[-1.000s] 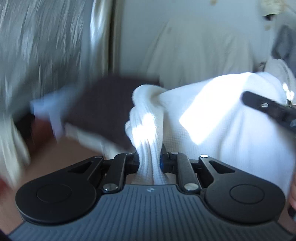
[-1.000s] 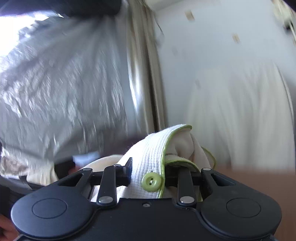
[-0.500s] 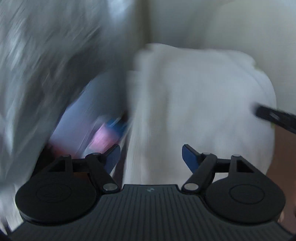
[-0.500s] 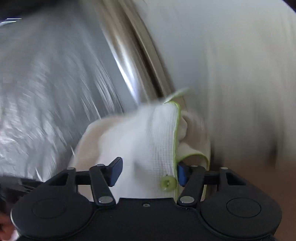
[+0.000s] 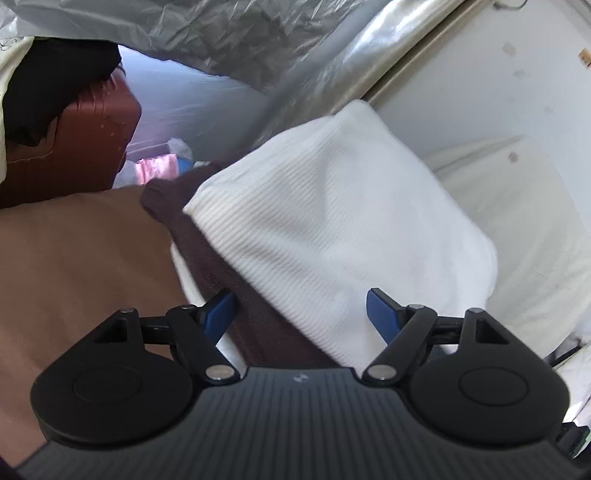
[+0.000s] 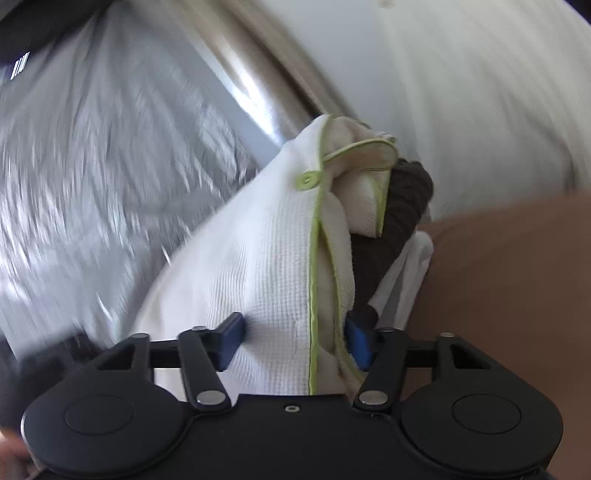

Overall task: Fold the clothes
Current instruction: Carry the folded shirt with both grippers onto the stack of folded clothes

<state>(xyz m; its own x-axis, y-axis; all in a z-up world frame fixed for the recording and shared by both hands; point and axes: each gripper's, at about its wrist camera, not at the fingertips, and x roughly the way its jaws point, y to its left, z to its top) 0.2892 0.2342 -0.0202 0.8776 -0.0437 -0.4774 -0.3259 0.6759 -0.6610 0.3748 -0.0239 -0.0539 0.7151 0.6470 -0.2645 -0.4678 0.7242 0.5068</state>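
The left gripper (image 5: 301, 308), clamped on the white garment (image 5: 332, 229) a second ago, is opening (pads clear of cloth); the right gripper (image 6: 293, 341) is closing around the garment's green-trimmed placket (image 6: 313, 280).

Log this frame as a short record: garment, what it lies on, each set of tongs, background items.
garment: white waffle-knit top with green trim and green button, folded
under it: dark brown garment on a brown surface
left tongs: opening, pads clear of the cloth
right tongs: closing, top's edge between the pads, contact unclear
background: maroon suitcase, silver sheet
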